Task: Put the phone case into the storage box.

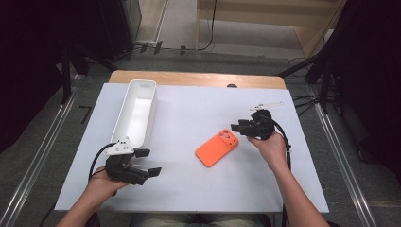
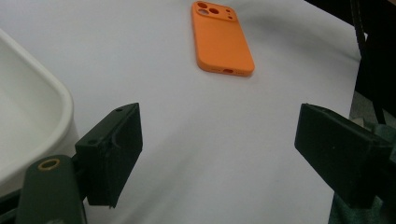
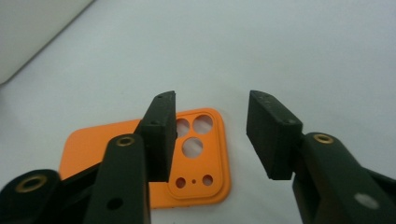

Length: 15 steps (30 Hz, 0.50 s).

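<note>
An orange phone case [image 1: 217, 147] lies camera side up on the white table top, right of centre. My right gripper [image 1: 235, 126] hovers just past the case's camera end and points left. In the right gripper view its jaws [image 3: 212, 126] stand apart above the case [image 3: 93, 140] with nothing between them. My left gripper [image 1: 151, 162] rests at the front left, beside the near end of a long white tray [image 1: 152, 113]. Its jaws [image 2: 219, 149] are wide apart and empty, aimed at the case [image 2: 222, 39] farther off.
The white sheet [image 1: 189, 109] covers most of a wooden table whose back edge [image 1: 198, 78] shows. The tray's rim [image 2: 42, 93] lies close to my left jaw. A small clear plastic piece [image 1: 267, 105] lies behind the right gripper. Dark stands flank the table.
</note>
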Each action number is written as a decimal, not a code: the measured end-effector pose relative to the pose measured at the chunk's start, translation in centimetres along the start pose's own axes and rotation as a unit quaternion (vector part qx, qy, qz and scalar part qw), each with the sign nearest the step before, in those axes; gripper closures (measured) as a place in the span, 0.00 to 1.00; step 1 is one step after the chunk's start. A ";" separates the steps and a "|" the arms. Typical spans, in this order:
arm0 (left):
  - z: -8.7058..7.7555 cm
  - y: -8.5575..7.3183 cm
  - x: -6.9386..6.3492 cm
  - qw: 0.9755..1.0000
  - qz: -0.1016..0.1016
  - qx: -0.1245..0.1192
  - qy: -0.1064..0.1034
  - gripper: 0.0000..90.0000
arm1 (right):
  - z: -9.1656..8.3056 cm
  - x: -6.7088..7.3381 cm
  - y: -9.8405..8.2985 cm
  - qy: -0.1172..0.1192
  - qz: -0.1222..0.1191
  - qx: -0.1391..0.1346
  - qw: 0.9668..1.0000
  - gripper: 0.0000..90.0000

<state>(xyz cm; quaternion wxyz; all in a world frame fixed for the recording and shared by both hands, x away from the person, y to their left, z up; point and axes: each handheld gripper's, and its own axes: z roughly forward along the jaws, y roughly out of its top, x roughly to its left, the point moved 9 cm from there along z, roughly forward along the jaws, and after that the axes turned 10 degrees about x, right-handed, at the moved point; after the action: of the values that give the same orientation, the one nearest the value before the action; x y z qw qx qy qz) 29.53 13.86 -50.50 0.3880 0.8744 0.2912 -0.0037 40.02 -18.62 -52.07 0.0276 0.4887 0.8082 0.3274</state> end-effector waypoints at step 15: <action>-0.3 0.0 0.0 1.000 -0.001 -0.002 0.001 0.17 | -2.4 3.1 -0.5 0.026 -0.048 -0.023 0.998 0.32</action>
<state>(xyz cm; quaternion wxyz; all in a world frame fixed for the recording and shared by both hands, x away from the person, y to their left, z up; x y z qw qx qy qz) 29.52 14.04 -50.30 0.3897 0.8734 0.2921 -0.0027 37.14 -17.44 -49.61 0.0335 0.4404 0.8233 0.3566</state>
